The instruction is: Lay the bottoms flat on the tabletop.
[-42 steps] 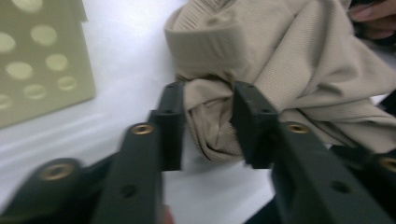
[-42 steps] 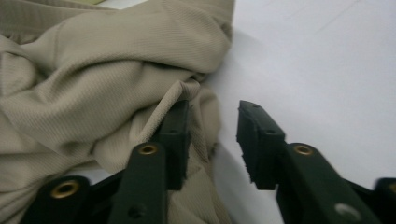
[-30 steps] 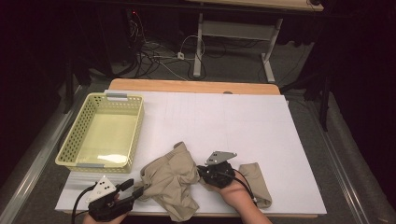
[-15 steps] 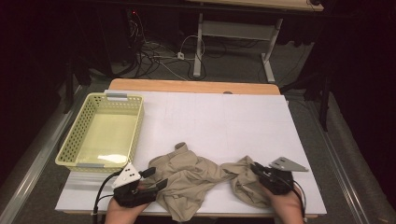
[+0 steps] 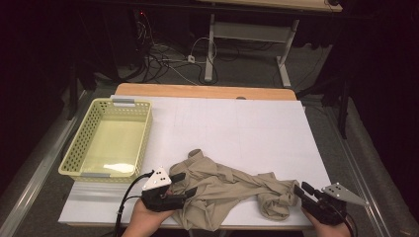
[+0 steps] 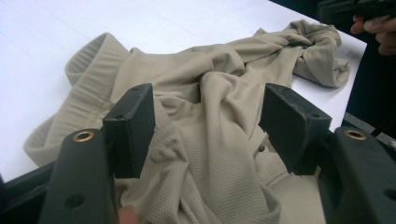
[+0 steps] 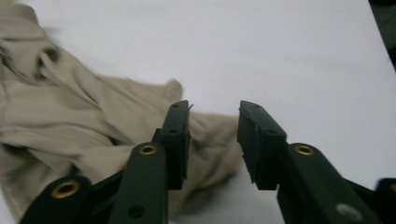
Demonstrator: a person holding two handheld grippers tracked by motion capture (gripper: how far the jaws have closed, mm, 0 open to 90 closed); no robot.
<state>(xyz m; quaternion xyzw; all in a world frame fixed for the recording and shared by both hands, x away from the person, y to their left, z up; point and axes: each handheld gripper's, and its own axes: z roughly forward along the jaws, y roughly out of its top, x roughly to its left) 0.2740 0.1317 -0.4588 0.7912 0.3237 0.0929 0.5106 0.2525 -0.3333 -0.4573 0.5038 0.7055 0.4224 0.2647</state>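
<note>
A crumpled khaki garment lies stretched along the front of the white table. My left gripper is at its left end. In the left gripper view the jaws stand wide apart after opening, with folds of the garment bulging loosely between them. My right gripper sits just right of the garment's bunched right end. Its jaws have just been opening and nothing is between them. The garment lies behind and to the left of the left jaw.
A pale yellow mesh basket stands at the table's left side. The table's front edge runs right under both hands. Behind the table are dark floor, cables and desk legs.
My right gripper moved right along the front edge, pulling the garment's end out so the cloth stretched, then its jaws parted off the cloth. My left gripper slid right onto the garment's left end.
</note>
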